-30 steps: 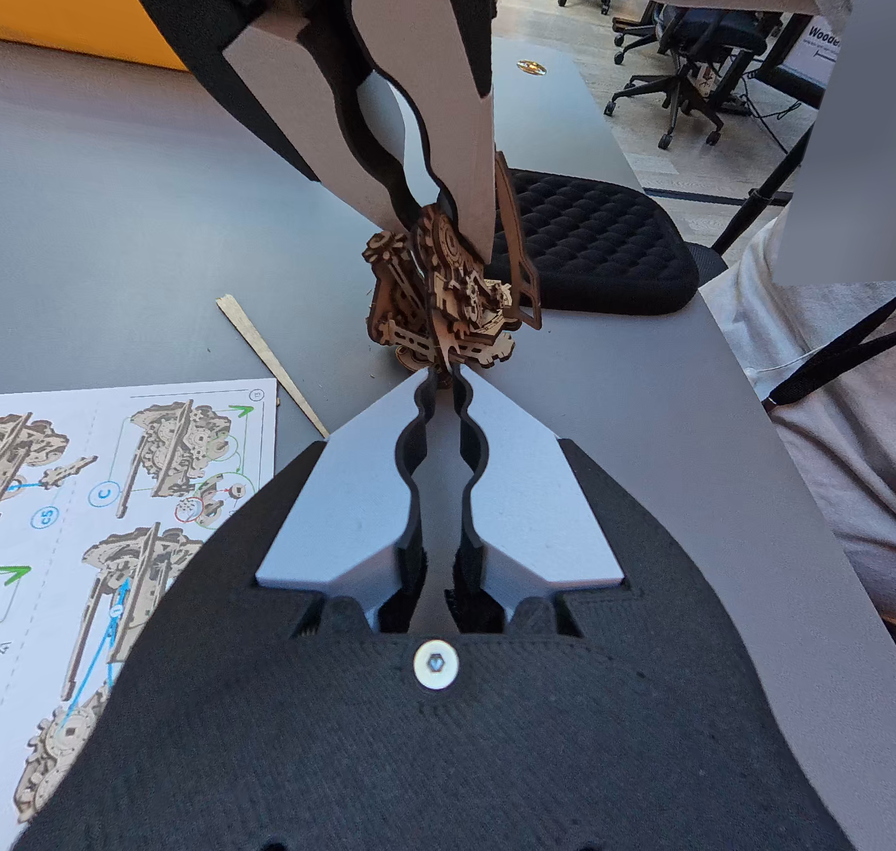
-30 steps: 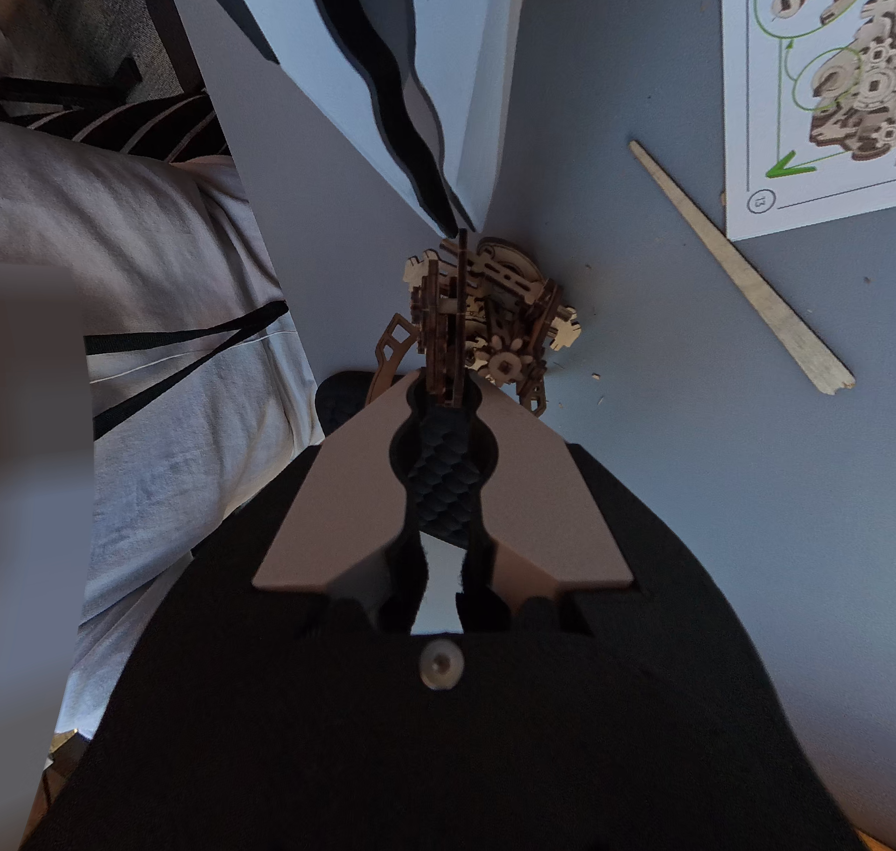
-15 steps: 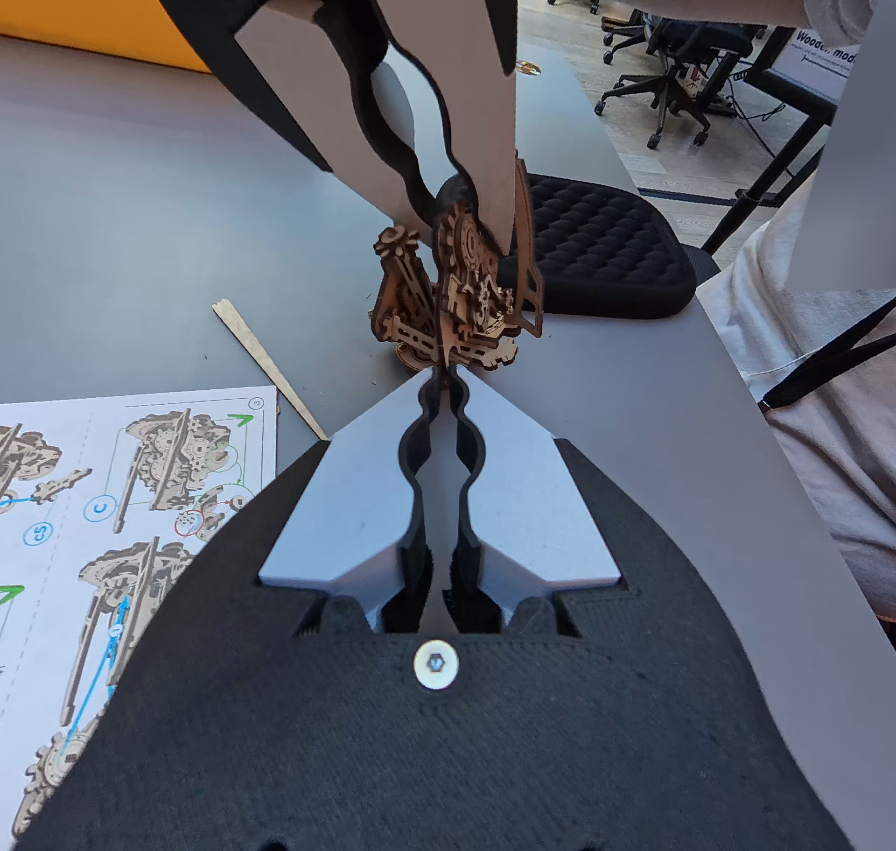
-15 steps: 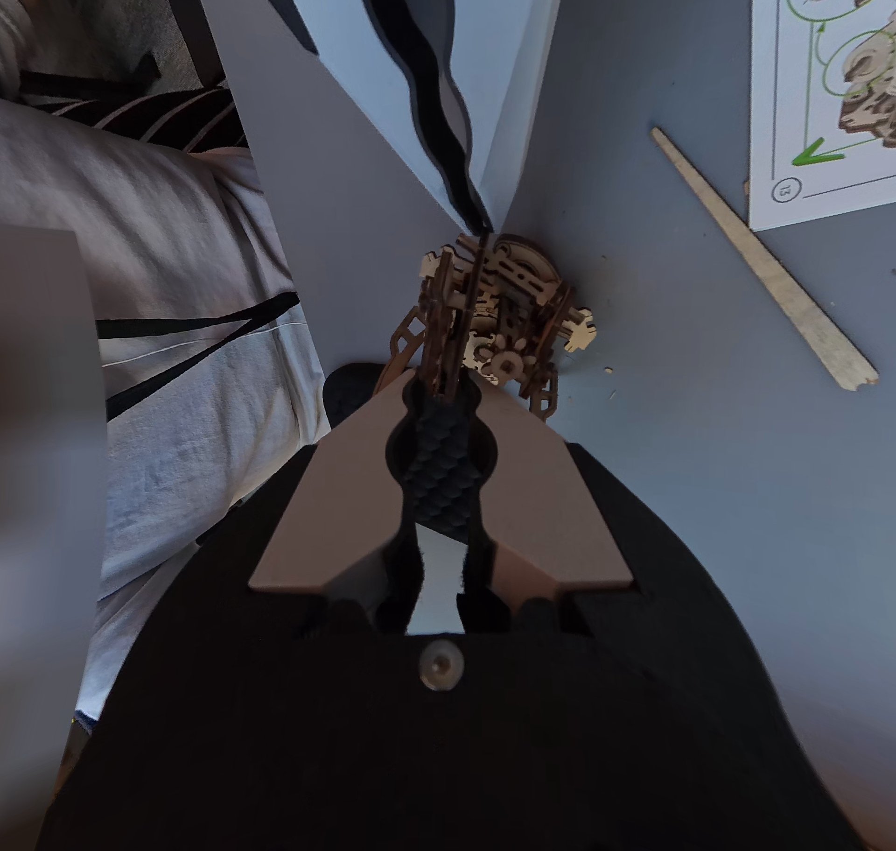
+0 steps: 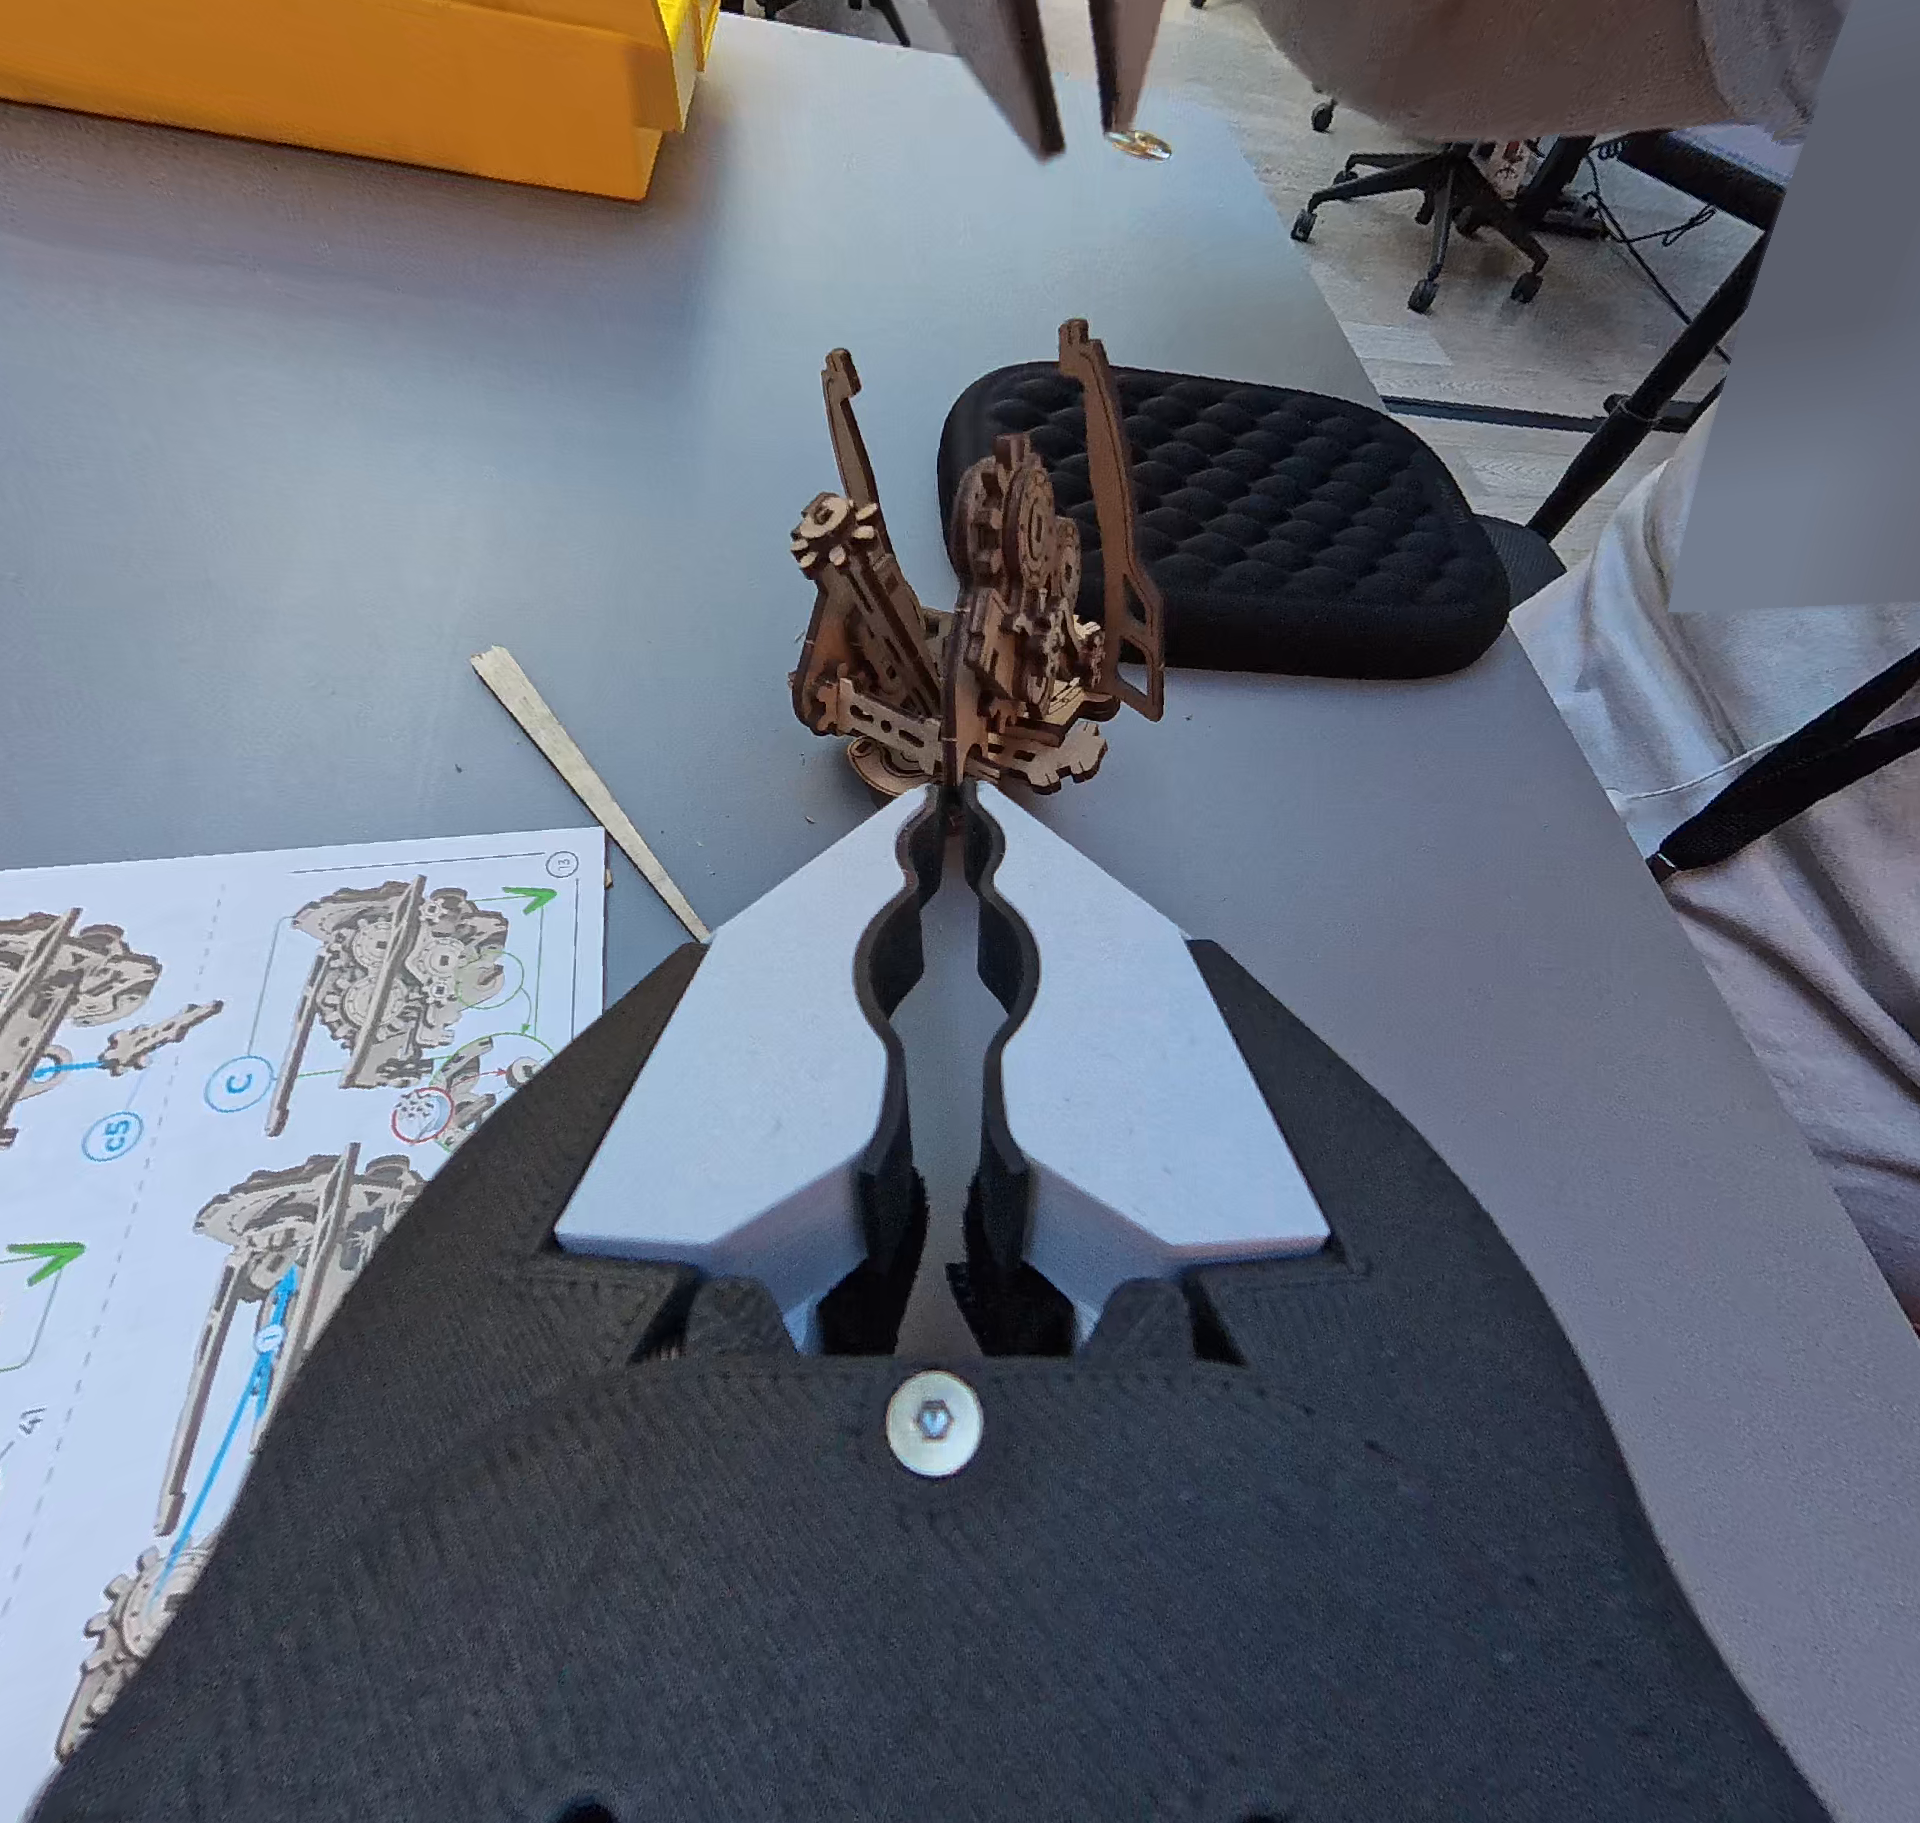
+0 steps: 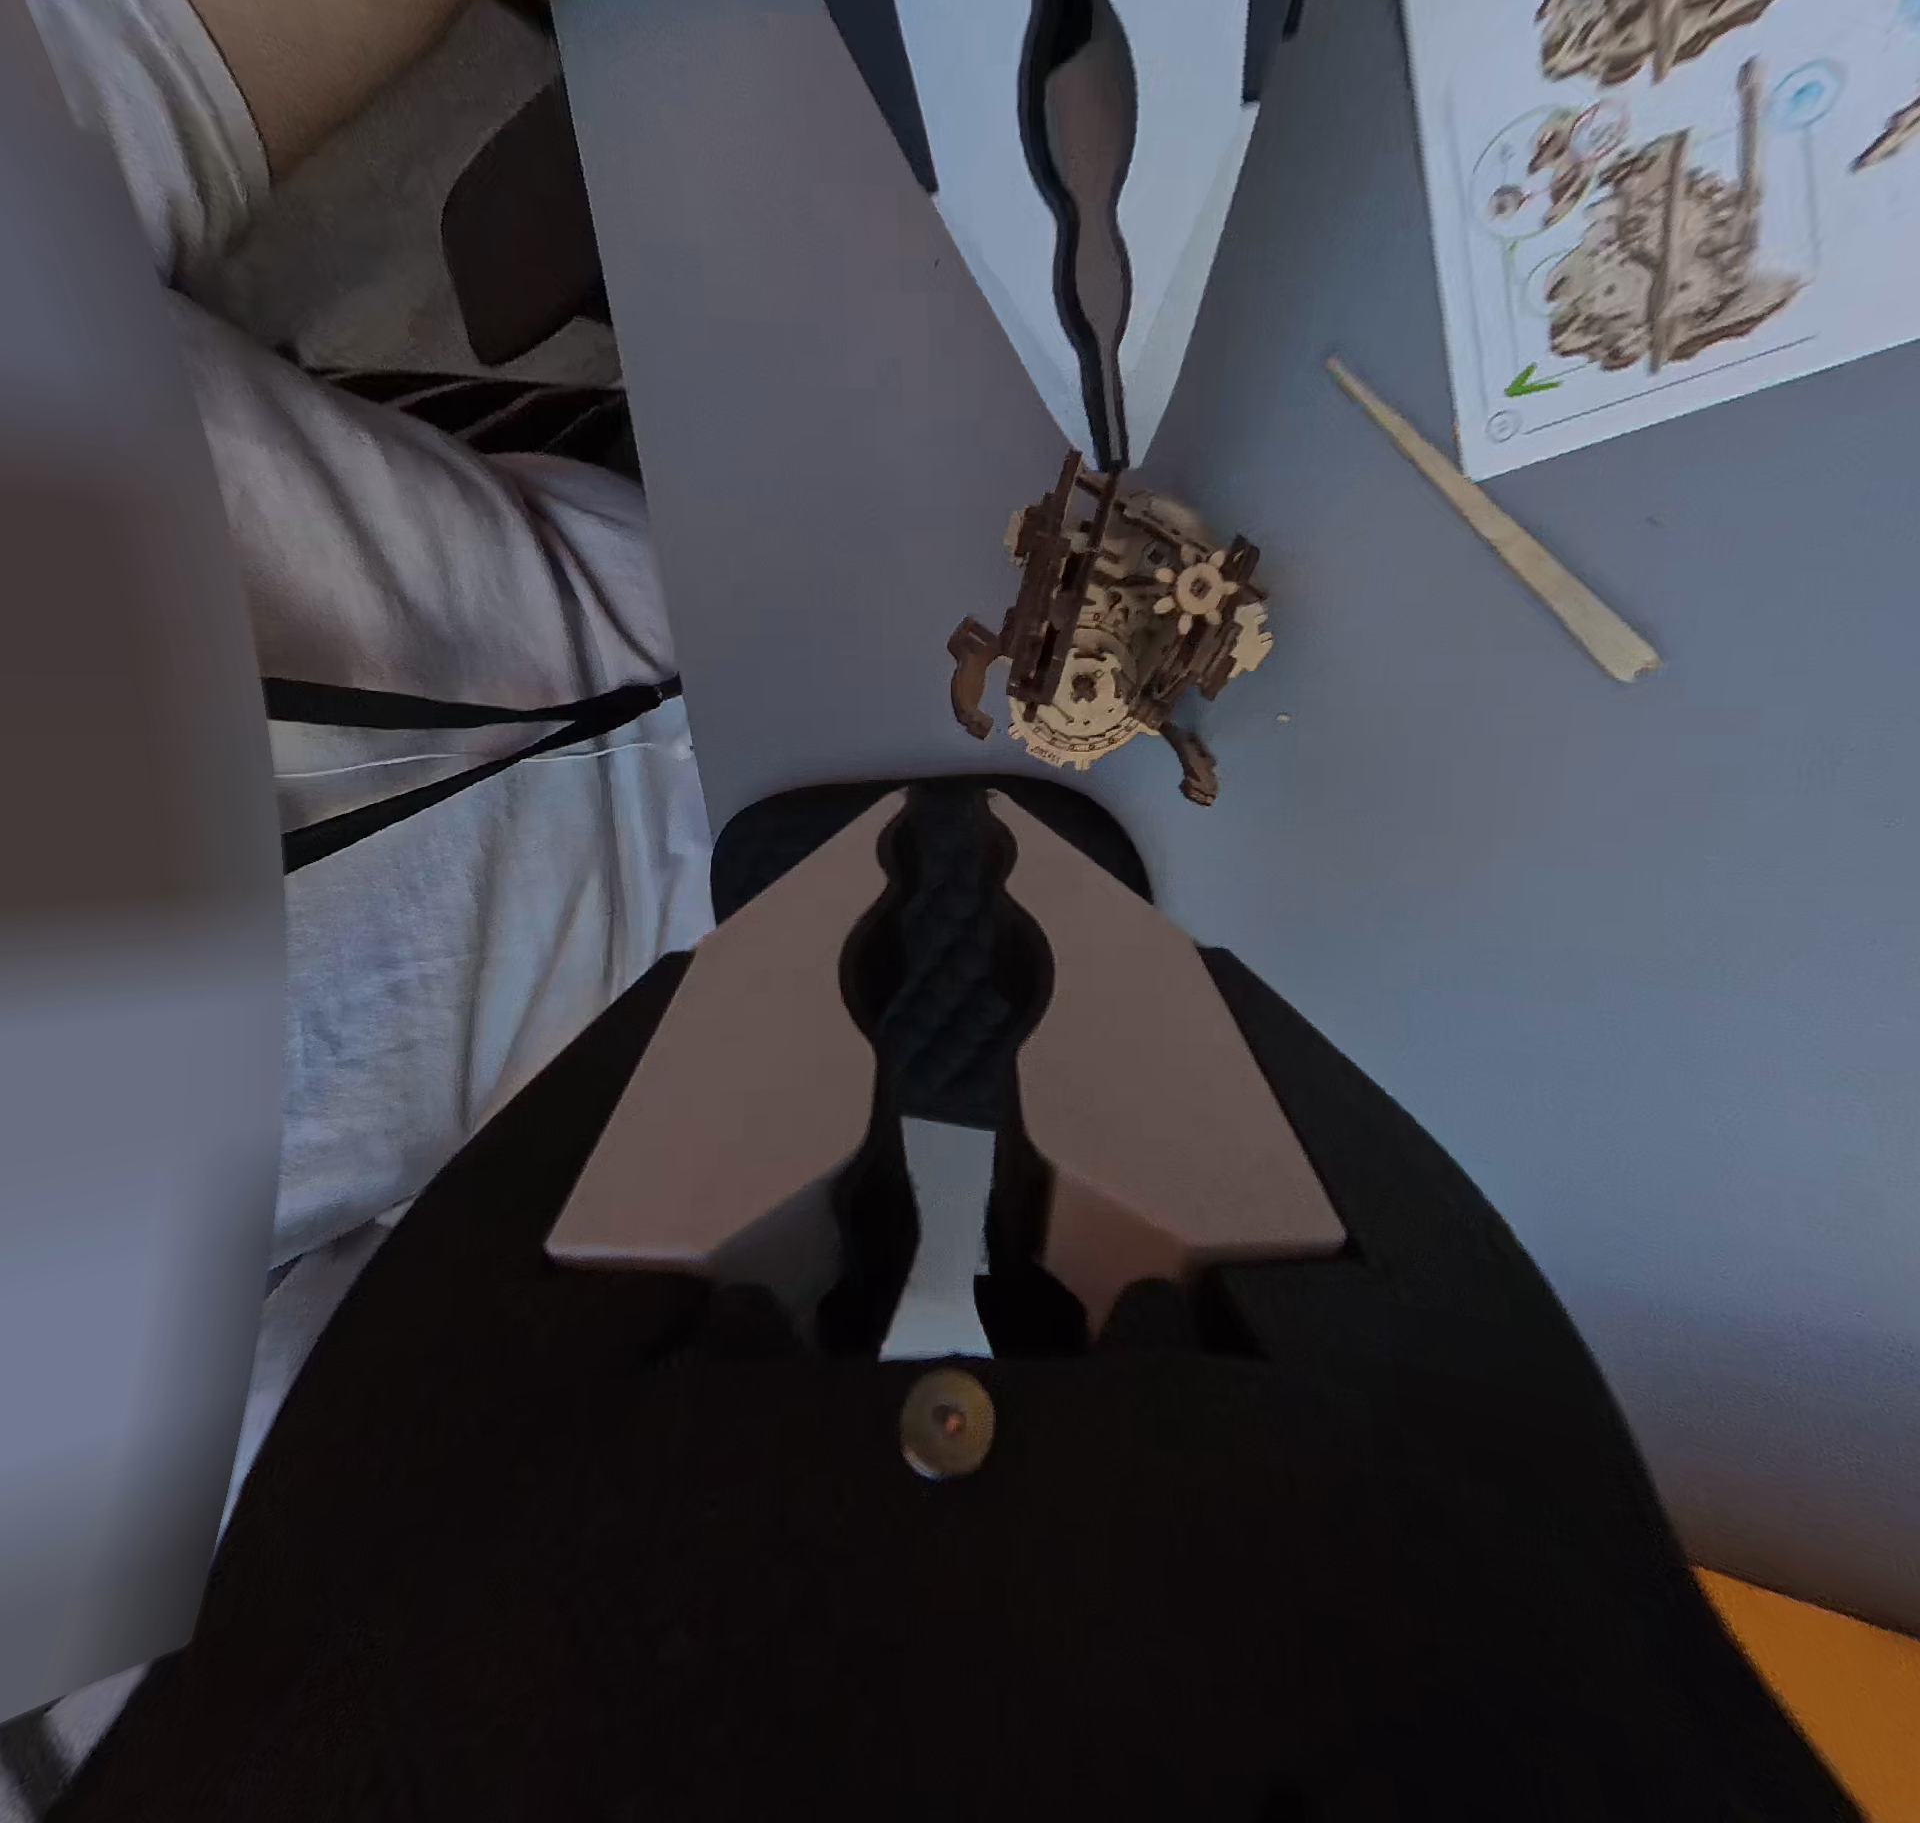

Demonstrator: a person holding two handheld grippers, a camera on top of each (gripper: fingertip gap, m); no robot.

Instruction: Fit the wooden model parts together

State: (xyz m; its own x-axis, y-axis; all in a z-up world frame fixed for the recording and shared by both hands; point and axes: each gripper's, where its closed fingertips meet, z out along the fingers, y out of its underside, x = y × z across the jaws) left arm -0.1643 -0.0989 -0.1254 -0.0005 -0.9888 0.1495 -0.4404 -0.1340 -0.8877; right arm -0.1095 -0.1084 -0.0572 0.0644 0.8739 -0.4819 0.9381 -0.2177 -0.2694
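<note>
A: The wooden model [image 5: 961,630] is seen upright on the grey counter [image 5: 312,485], a thin plate at its base pinched between the closed fingers of the left gripper [image 5: 948,805].

B: And the right gripper [image 6: 948,797] is held high above it, fingers together, nothing clamped.

A: A wooden stick [image 5: 582,771] is laid beside the instruction sheet [image 5: 260,1067]; a black quilted pad [image 5: 1247,516] is seen just behind the model.
</note>
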